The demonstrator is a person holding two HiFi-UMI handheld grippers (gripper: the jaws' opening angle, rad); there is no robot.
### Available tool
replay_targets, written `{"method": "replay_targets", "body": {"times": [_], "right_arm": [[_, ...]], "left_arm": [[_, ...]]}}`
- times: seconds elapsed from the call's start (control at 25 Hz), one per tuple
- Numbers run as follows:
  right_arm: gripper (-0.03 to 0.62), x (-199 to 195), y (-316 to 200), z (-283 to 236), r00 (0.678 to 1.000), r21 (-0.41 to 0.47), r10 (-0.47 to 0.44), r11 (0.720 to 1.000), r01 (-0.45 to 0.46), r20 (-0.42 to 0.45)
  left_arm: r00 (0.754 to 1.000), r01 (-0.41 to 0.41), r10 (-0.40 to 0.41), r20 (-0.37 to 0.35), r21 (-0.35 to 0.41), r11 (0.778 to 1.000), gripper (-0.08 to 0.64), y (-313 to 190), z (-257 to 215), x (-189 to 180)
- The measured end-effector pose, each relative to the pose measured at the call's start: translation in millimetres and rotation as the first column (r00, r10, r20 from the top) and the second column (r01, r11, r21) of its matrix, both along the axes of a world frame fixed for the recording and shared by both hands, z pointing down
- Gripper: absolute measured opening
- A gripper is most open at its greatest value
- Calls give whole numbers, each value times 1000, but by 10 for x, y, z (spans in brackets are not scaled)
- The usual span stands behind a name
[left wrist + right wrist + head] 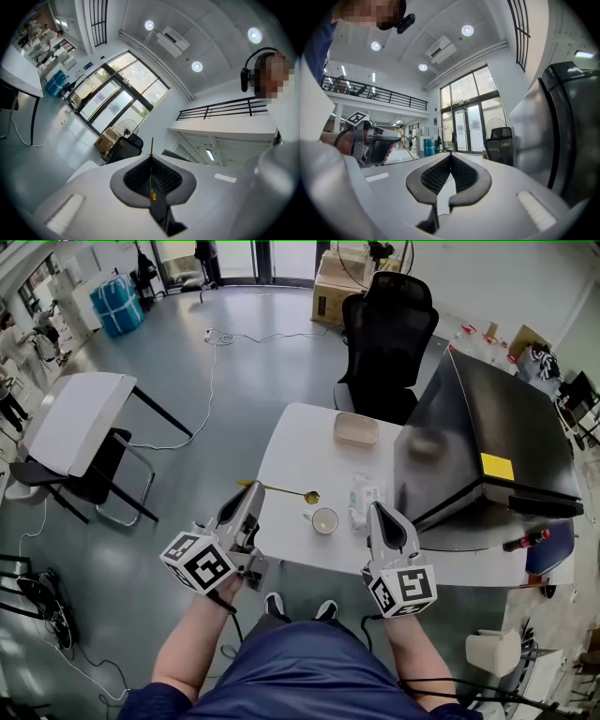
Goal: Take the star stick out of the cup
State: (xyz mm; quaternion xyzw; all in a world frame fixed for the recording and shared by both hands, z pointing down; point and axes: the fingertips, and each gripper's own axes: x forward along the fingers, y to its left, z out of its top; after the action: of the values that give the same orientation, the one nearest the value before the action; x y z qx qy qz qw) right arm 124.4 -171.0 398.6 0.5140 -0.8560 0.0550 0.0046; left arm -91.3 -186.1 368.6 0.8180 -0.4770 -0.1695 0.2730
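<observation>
My left gripper (250,491) is shut on a thin gold star stick (281,489). The stick lies level above the white table (291,442), and its gold head (311,496) hangs just up and left of the white cup (325,520), outside it. In the left gripper view the stick (151,174) runs as a fine line between the closed pads. My right gripper (380,509) hovers to the right of the cup, shut and holding nothing (451,157). In the right gripper view the left gripper (375,142) shows with the stick (408,150) slanting out of it.
A tissue pack (365,495) lies right of the cup, and a beige tray (356,429) sits farther back. A large black box (478,442) fills the table's right side. A black office chair (386,334) stands behind the table. A white folding table (75,418) stands on the floor to the left.
</observation>
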Motion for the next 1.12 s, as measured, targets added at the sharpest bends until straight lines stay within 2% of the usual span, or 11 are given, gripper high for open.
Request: {"method": "replay_targets", "body": {"times": [1.12], "right_arm": [[6,41,-38,68,1000,-15,6,1000,-6,-5]], "left_arm": [[1000,-19,18,-11,-10,1000,8,-70,78,70]]}}
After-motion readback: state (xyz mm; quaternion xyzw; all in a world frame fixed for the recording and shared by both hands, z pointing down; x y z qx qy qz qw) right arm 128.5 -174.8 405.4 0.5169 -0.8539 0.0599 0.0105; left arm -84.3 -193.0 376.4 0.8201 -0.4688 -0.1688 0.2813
